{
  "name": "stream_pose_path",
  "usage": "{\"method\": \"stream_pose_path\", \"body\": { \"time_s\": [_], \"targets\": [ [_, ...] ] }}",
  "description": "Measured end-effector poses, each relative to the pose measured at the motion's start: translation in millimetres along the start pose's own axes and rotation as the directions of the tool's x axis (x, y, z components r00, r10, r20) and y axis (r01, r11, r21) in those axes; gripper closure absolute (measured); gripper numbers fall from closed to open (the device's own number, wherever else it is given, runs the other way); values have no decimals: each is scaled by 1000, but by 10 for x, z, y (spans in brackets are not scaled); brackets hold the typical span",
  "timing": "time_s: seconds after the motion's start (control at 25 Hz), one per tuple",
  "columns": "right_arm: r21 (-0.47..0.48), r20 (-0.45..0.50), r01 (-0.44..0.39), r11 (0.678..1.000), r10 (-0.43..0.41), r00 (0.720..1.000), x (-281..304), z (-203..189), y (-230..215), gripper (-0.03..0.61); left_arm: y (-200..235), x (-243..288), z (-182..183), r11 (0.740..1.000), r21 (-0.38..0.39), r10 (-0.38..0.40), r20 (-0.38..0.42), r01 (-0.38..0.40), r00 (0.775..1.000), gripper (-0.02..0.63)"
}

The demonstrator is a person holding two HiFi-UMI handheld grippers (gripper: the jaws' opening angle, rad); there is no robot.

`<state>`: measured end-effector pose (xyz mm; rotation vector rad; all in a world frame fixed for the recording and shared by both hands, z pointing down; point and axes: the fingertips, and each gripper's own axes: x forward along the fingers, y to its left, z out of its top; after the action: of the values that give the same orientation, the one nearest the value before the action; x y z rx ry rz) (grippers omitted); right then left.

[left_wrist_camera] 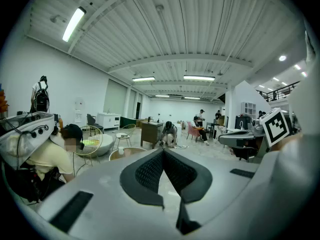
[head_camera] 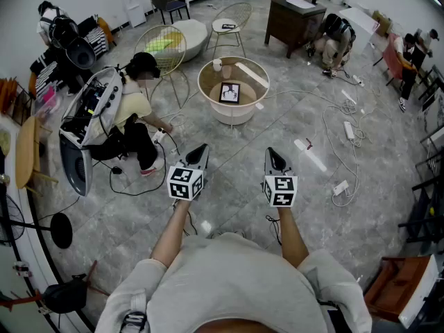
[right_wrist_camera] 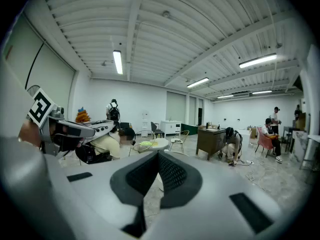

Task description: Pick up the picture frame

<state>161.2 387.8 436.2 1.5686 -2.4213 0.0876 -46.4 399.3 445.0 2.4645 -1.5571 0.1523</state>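
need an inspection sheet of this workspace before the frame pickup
surface: round table, pale, on a grey floor
job's things: picture frame on that table, untouched
clutter: cup and white strip beside the frame
grippers: left gripper and right gripper both shut, empty, short of the table
cables: white cables and power strip on the floor right of the table
surroundings: crouching person left of the table; wire chair behind

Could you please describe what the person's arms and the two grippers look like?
Both the left gripper and right gripper have pale grey bodies tapering to dark jaws with ribbed black pads. Each carries a white cube with black square markers. The person wears a light grey top whose sleeves leave the forearms bare.
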Motion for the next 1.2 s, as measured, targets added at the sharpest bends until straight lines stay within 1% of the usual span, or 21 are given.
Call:
{"method": "stream_pose_path", "body": {
  "time_s": [0.44,0.56,0.64,0.68,0.72,0.76,0.84,0.88,0.96,1.2],
  "targets": [
    [-6,-11,-13,1000,13,1000,-18,-46,-40,578,-46,24,-38,1000,-14,11,-5,-11,1000,600],
    [5,9,-38,999,38,999,-32,-18,-41,577,-78,33,-29,1000,-13,7,3,-6,1000,597],
    [16,32,-50,999,50,998,-42,16,-42,575,-103,45,-40,1000,-27,-9,3,9,1000,588],
    [24,39,-66,998,65,997,-45,25,-28,547,-115,48,-54,999,-39,-18,2,18,1000,561],
    [32,45,-88,996,87,995,-47,26,-3,459,-126,48,-75,998,-49,-24,0,24,1000,470],
    [39,49,-112,993,110,993,-51,23,26,371,-137,46,-100,998,-57,-28,-3,28,1000,434],
    [43,56,-153,987,150,987,-68,11,73,320,-164,42,-139,997,-68,-31,-6,30,1000,365],
    [42,56,-166,985,164,985,-78,0,87,297,-180,42,-152,997,-73,-32,-6,31,999,364],
    [32,49,-178,984,176,983,-91,-28,90,264,-212,50,-166,996,-80,-32,-7,31,999,362],
    [13,37,-158,987,157,987,-128,-105,1,261,-342,73,-208,996,-80,-38,-20,36,999,362]
  ]
}}
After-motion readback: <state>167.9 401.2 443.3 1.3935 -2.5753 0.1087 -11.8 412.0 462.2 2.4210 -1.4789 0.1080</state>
